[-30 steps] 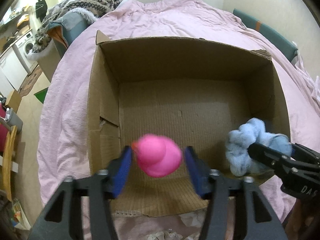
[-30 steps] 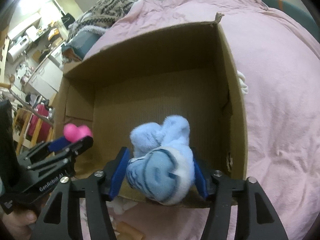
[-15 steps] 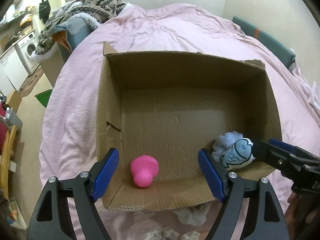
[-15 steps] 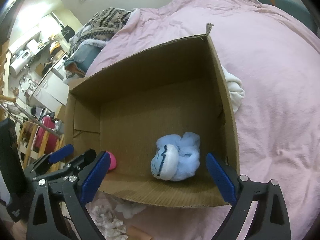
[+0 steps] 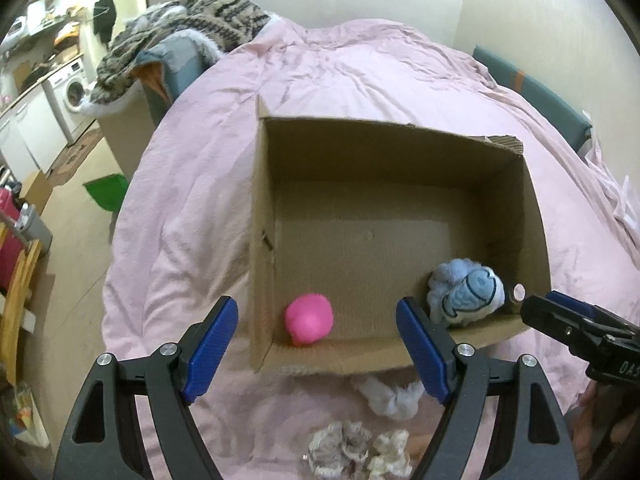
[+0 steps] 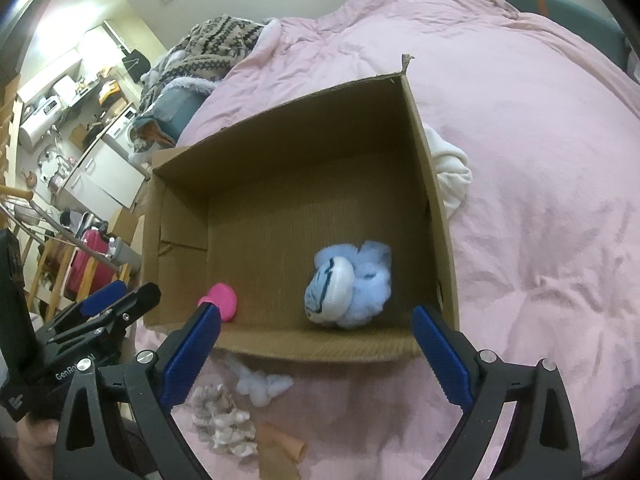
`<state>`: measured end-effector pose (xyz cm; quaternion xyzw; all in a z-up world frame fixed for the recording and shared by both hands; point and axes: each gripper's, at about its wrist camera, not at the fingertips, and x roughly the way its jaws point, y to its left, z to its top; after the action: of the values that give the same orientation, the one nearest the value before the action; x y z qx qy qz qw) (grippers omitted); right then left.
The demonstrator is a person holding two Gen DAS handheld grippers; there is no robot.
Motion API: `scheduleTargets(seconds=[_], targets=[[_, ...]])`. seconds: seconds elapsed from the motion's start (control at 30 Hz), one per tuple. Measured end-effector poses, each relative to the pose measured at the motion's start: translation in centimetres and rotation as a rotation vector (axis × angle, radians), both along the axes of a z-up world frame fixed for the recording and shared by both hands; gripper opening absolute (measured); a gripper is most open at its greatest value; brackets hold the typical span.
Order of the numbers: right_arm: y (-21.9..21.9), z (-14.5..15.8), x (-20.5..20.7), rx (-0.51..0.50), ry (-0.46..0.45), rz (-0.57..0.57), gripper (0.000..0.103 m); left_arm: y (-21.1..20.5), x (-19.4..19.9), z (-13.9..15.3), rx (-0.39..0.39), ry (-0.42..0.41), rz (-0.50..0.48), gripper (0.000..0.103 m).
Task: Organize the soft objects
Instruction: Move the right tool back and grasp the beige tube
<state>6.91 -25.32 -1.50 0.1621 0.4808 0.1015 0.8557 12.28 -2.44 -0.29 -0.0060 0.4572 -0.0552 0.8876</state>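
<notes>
An open cardboard box (image 5: 264,208) (image 6: 436,240) sits on a pink quilt. A pink soft toy (image 5: 309,319) (image 6: 221,301) lies in its near left corner. A light blue fluffy toy (image 5: 466,298) (image 6: 346,284) lies in its near right part. My left gripper (image 5: 318,344) is open and empty, held above the box's near edge. My right gripper (image 6: 316,354) is open and empty, also above the near edge; it shows at the right of the left wrist view (image 5: 576,330).
On the quilt (image 6: 540,200) in front of the box lie a pale blue fluffy piece (image 5: 390,396) (image 6: 262,386) and a cream ruffled soft item (image 5: 342,446) (image 6: 224,420). A tan object (image 6: 280,442) lies beside them. A white cloth (image 6: 450,172) lies right of the box. Patterned knitwear (image 5: 192,24) is piled at the back left.
Both grippers let go of their toys, which dropped into the box. Both grippers opened wide and pulled back and up from the box.
</notes>
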Motion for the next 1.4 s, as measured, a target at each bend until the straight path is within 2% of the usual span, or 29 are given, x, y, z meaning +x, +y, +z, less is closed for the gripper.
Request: scheduleTargets(seconds=[0.6, 0.7, 0.9, 1.0, 1.07, 1.1, 1.13, 1.37, 1.4], targets=[[-0.1, -0.7, -4.8, 0.056, 0.070, -0.004, 0.103, 3.3, -5.3, -0.2, 0.000, 0.060, 0.056, 0.079], [0.0, -1.4, -5.3, 0.065, 0.106, -0.004, 0.103, 3.7, -5.9, -0.4, 0.001, 0.075, 0.073, 0.079], [0.6, -4.0, -5.3, 0.149, 0.237, 0.009, 0.101, 5.0, -5.7, -1.6, -0.060, 0.138, 0.146, 0.079], [1.8, -5.7, -5.1, 0.144, 0.312, 0.054, 0.082, 5.1, -5.5, -2.1, -0.065, 0.161, 0.161, 0.079], [2.9, -6.8, -5.1, 0.130, 0.362, 0.093, 0.076, 5.0, -5.4, -2.4, -0.061, 0.172, 0.163, 0.079], [3.5, -7.2, -5.1, 0.112, 0.379, 0.113, 0.062, 5.0, -5.3, -2.6, -0.061, 0.180, 0.165, 0.079], [4.2, -7.6, -5.2, 0.090, 0.397, 0.140, 0.053, 5.0, -5.2, -2.8, -0.061, 0.186, 0.166, 0.079], [7.4, -8.5, -5.9, 0.000, 0.428, 0.260, 0.052, 5.1, -4.7, -3.9, -0.061, 0.227, 0.183, 0.079], [7.7, -8.8, -6.0, -0.009, 0.445, 0.272, 0.048, 5.0, -4.6, -4.1, -0.062, 0.231, 0.184, 0.079]])
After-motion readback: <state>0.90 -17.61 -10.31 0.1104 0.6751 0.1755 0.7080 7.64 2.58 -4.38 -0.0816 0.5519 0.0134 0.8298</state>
